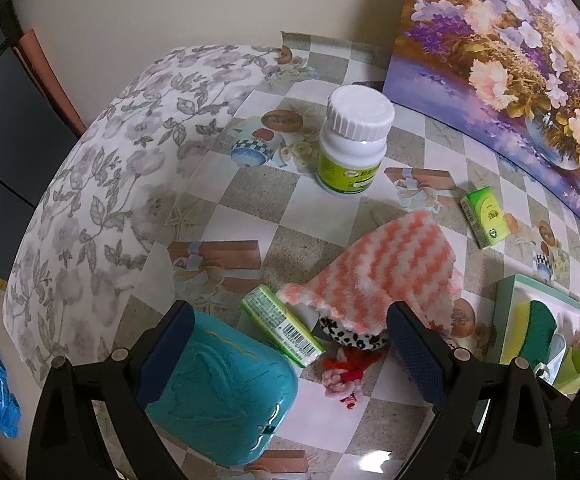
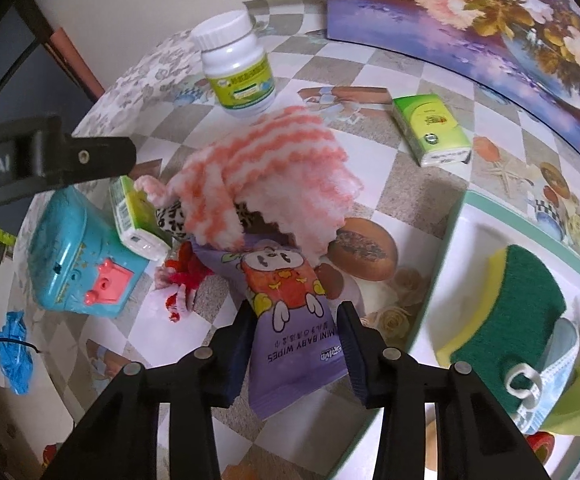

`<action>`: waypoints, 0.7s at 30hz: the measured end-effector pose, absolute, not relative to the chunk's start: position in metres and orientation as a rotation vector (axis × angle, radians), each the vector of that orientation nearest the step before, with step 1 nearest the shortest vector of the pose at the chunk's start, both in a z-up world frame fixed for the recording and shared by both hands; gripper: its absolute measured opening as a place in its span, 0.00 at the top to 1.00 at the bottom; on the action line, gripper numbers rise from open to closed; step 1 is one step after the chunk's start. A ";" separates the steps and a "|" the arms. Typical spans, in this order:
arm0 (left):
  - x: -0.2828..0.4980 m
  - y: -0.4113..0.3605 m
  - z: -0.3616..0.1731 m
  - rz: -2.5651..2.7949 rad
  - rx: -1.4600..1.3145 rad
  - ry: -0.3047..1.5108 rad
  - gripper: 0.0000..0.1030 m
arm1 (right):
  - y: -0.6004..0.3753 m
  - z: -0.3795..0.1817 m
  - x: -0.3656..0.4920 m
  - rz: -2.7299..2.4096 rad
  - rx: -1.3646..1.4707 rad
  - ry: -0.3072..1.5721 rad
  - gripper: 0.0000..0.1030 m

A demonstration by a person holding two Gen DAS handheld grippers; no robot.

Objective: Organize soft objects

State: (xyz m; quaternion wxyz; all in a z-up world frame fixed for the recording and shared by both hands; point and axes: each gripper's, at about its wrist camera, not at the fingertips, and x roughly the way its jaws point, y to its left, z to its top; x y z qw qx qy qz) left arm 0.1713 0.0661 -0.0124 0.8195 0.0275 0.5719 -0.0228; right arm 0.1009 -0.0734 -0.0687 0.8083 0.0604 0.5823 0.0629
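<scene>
fluffy pink-and-white striped cloth (image 2: 266, 168) lies rumpled, draped

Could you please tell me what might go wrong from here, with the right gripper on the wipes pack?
The baby wipes pack lies partly under the pink striped cloth, so lifting it may drag the cloth along. The cloth could then nudge the green tissue pack beside it. The right gripper fingers flank only the pack's lower part, so it may slip.

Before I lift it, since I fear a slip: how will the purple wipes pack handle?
The wipes pack looks like soft glossy film, so probably squashy and a bit slippery. Its far end lies under the pink striped cloth, which may drag along. Likely light.
</scene>
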 end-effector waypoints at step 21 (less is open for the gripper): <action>0.174 0.023 -0.009 -0.150 0.101 1.178 0.06 | -0.135 -0.020 0.089 0.004 0.204 1.154 0.58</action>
